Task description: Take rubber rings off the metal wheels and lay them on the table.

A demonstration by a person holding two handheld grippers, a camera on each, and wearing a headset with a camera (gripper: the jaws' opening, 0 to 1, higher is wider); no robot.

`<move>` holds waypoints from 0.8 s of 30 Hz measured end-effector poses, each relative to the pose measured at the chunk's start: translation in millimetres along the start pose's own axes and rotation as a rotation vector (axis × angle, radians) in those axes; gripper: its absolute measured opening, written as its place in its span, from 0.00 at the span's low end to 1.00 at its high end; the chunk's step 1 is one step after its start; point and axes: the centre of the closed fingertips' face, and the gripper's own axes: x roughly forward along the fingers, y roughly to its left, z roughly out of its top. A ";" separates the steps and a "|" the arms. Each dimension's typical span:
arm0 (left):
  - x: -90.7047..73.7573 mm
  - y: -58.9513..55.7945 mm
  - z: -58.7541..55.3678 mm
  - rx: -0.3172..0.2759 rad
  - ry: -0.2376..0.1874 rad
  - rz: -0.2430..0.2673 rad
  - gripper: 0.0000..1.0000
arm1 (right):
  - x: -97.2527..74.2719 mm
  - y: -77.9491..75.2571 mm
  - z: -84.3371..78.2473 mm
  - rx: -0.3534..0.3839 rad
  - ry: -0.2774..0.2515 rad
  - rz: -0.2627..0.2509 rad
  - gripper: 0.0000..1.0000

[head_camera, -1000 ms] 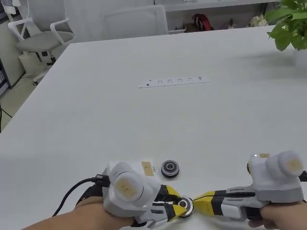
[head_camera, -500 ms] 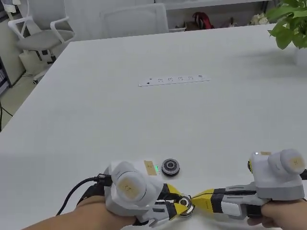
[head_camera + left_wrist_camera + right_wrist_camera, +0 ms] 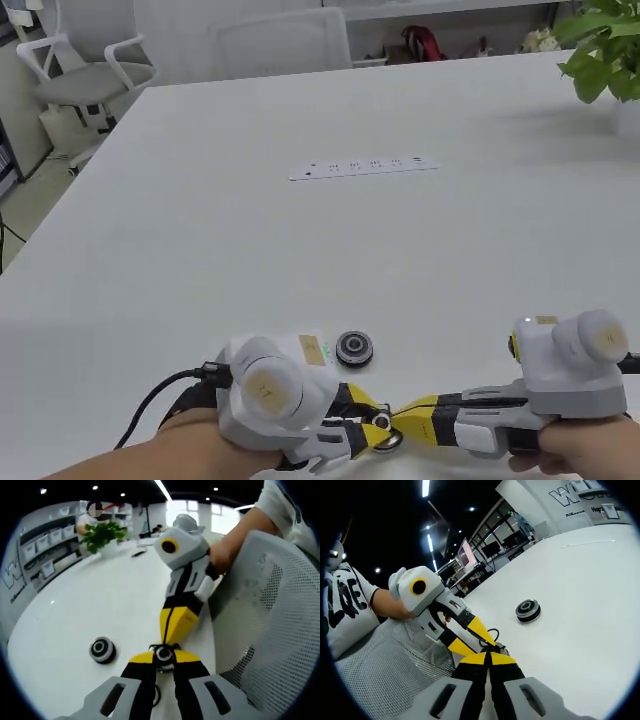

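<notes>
A small metal wheel (image 3: 386, 436) is clamped between the yellow tips of my left gripper (image 3: 378, 428) close to the table's near edge. The left gripper view shows that wheel (image 3: 163, 653) between its own shut jaws, with a thin black rubber ring stretched at its rim. My right gripper (image 3: 402, 413) comes in from the right, and its tips meet the wheel. Its jaws stand shut in the right gripper view (image 3: 489, 656), apparently on the rubber ring (image 3: 492, 632). A second wheel (image 3: 354, 348) with its black ring on lies flat on the table just beyond.
A white power strip (image 3: 363, 169) lies mid-table. A green plant (image 3: 600, 50) stands at the far right corner. Office chairs (image 3: 85, 75) are beyond the far edge. A small label (image 3: 310, 351) rests beside the second wheel. A mesh chair back (image 3: 265, 605) is behind the right gripper.
Both grippers stay joined at the held wheel. The right gripper has edged slightly left and lower. The second wheel has not moved.
</notes>
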 end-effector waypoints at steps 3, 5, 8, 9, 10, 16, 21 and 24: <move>0.0 0.0 0.0 0.000 0.000 0.000 0.12 | 0.1 0.0 1.0 0.001 -0.006 0.003 0.00; 0.0 0.2 0.0 0.001 0.000 -0.001 0.12 | 0.0 0.3 1.6 0.008 -0.011 0.006 0.00; -0.1 0.4 -0.1 0.001 0.000 -0.001 0.12 | 0.0 0.9 2.5 0.011 -0.016 0.009 0.00; -0.1 0.4 -0.1 0.001 -0.001 -0.001 0.12 | 0.0 1.1 2.9 0.012 -0.018 0.011 0.00; -0.1 0.5 -0.1 0.001 -0.001 -0.001 0.12 | 0.0 1.4 3.1 0.015 -0.020 0.013 0.00; -0.3 0.2 0.1 0.001 -0.002 -0.001 0.12 | -0.7 2.9 4.4 0.027 -0.031 0.023 0.00; -0.7 0.0 0.3 0.000 -0.004 -0.001 0.12 | -0.8 3.9 4.6 0.035 -0.033 0.027 0.00; -0.7 0.0 0.2 -0.002 -0.004 -0.001 0.12 | -1.1 4.9 5.0 0.041 -0.037 0.033 0.00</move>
